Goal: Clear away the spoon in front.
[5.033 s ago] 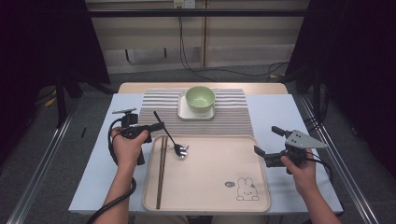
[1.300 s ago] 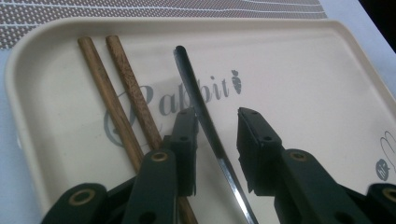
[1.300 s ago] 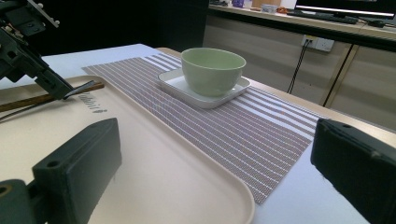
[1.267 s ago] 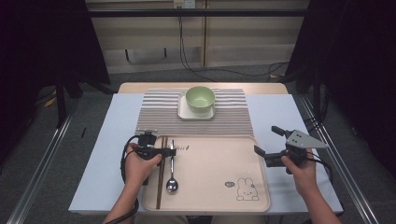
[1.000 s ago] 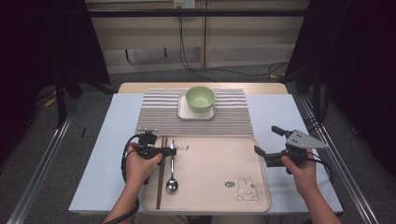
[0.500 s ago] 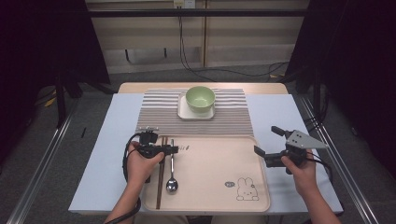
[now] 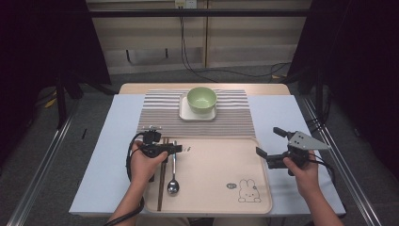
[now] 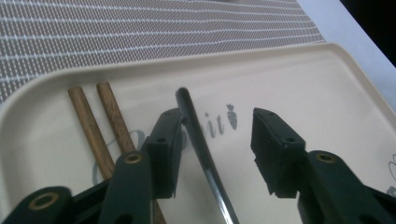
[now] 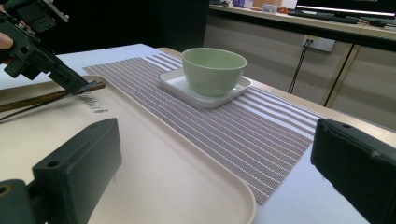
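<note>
Left tongs (image 8: 212,149) have just been opening, and the spoon's (image 7: 173,172) dark handle lies between the jaws, close by one of them, no longer squeezed. It lies flat on the cream tray (image 7: 221,188), near the tray's left edge, just beside two wooden chopsticks (image 7: 161,181). Right tongs (image 7: 268,148) are wide open and hold nothing, over the tray's right edge. Behind the tray, a striped mat (image 7: 160,117) reaches the worktop's (image 7: 108,155) far edge, with a green bowl (image 7: 202,100) on a white plate (image 7: 186,113).

A lab: dark curtains (image 7: 47,42), floor rails (image 7: 40,174), trailing wall cables (image 7: 226,70).
</note>
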The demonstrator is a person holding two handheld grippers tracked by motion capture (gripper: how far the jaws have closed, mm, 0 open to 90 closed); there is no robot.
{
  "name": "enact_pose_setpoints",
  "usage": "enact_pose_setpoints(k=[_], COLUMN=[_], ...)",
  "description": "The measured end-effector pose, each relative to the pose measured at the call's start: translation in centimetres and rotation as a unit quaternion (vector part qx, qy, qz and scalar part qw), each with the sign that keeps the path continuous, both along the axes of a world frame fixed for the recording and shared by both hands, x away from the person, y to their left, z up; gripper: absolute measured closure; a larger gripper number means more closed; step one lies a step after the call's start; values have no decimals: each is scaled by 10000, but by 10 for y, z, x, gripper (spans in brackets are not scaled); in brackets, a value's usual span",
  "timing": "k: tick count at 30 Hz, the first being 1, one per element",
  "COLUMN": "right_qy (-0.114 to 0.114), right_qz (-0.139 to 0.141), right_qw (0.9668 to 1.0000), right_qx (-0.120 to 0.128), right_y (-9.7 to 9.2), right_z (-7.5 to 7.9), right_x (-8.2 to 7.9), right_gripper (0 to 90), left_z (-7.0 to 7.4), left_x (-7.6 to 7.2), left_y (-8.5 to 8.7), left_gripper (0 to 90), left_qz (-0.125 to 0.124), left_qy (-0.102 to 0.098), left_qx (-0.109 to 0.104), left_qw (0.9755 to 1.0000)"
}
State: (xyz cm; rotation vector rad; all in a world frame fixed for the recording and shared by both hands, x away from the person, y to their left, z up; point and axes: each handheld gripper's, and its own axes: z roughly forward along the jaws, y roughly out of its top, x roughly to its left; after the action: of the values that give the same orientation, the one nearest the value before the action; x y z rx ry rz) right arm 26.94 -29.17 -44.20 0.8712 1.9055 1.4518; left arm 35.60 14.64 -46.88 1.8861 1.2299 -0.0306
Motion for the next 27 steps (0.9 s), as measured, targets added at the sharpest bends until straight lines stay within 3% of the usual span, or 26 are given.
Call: enact_pose_setpoints(k=[3,7,8,11,16,21,25,27], right_qy=[-8,-15,-16,-3,-2,24,32,26], right_qz=[17,20,18,17,-1,-8,-2,6], right_qw=[10000,10000,10000,10000,10000,10000,10000,10000], right_qx=[-5,-14,-14,-16,-2,-22,-12,-15], right_y=[0,0,0,0,0,1,1,0], right_z=[0,0,-1,-1,-1,-1,-1,-1], right_x=[0,1,1,1,1,1,2,2], right_gripper=[16,16,16,16,15,15,15,15], left_z=[0,1,0,0,2,4,9,12], left_x=[1,3,4,5,7,11,16,18], left_y=[-1,-1,-1,-1,-3,-7,-9,-11], left_gripper=[522,484,468,427,416,338,290,271], left_qz=[-7,-28,21,59,97,100,109,100], left_qy=[25,-102,-120,-223,-213,-164,-262,-261], left_qx=[-56,15,-85,-49,-125,-110,-40,-128], left_qw=[10000,9999,9999,9997,9996,9998,9996,9995])
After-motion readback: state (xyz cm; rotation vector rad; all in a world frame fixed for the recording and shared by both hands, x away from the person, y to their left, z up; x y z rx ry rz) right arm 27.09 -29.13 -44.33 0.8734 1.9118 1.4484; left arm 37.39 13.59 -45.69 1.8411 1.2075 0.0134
